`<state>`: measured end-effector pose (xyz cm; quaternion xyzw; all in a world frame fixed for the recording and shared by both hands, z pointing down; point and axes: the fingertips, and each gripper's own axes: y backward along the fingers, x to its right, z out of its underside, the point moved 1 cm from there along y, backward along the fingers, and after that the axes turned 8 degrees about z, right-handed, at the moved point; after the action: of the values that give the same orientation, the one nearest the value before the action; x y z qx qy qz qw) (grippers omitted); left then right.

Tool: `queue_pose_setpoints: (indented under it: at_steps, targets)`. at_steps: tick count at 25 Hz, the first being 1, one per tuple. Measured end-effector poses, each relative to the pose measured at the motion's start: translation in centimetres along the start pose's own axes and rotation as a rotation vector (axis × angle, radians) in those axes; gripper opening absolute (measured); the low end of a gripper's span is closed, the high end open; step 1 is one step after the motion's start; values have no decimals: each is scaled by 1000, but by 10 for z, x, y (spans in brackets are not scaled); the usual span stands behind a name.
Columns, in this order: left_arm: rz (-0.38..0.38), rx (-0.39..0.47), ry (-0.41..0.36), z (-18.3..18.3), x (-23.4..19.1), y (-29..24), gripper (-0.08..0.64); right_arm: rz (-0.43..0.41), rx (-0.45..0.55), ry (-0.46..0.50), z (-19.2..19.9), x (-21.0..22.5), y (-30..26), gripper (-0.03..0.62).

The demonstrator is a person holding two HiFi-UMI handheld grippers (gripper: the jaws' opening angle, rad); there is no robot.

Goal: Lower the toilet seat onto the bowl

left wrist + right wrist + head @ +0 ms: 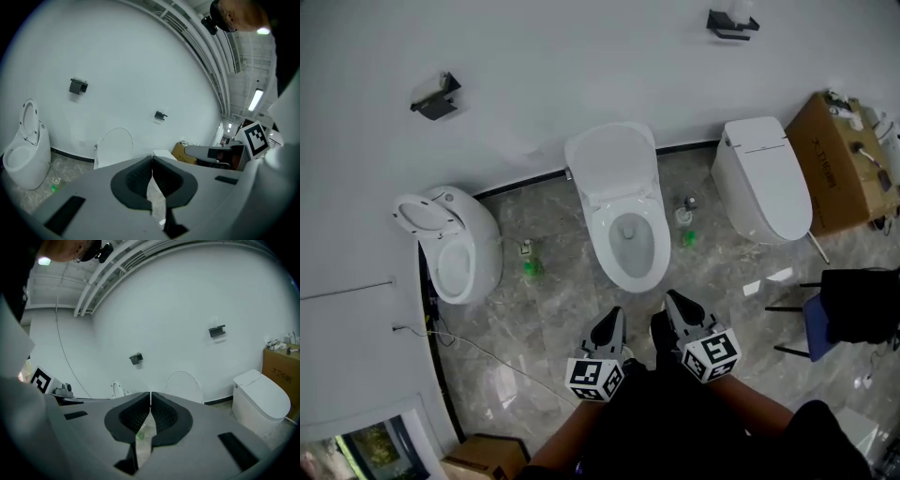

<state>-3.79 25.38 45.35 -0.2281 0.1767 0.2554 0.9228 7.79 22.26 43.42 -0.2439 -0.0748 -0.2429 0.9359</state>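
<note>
Both grippers are held over the floor in front of the middle toilet [581,155], apart from it. The left gripper [614,321] is closed with nothing between its jaws, and the right gripper [677,305] is likewise shut and empty. The toilet seat [598,234] appears to lie flat on the bowl [642,253], in which a small dark opening is seen, while the lid [609,159] is raised against the wall. A cardboard box [825,169] is placed beside the closed right toilet [764,178]; small items on top of it cannot be identified.
</note>
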Motion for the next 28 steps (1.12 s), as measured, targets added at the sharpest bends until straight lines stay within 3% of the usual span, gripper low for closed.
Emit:
queue_pose_setpoints:
  at_steps: [3, 6, 11, 15, 20, 28]
  targets:
    - [0, 12, 4, -1, 3, 54, 17, -30, 46, 24, 2, -52, 23, 37]
    - [-56, 60, -40, -9, 1, 107, 18, -37, 70, 51, 6, -100, 49, 37]
    - [-30, 89, -89, -2, 21, 147, 18, -9, 69, 92, 19, -136, 92, 37]
    - [5, 98, -100, 3, 48, 156, 18, 13, 82, 137, 16, -133, 119, 32]
    - [-39, 160, -146, -15, 70, 157, 18, 12, 123, 145, 2, -115, 136, 32]
    - [-59, 189, -188, -39, 108, 123, 18, 14, 196, 159, -34, -65, 164, 31]
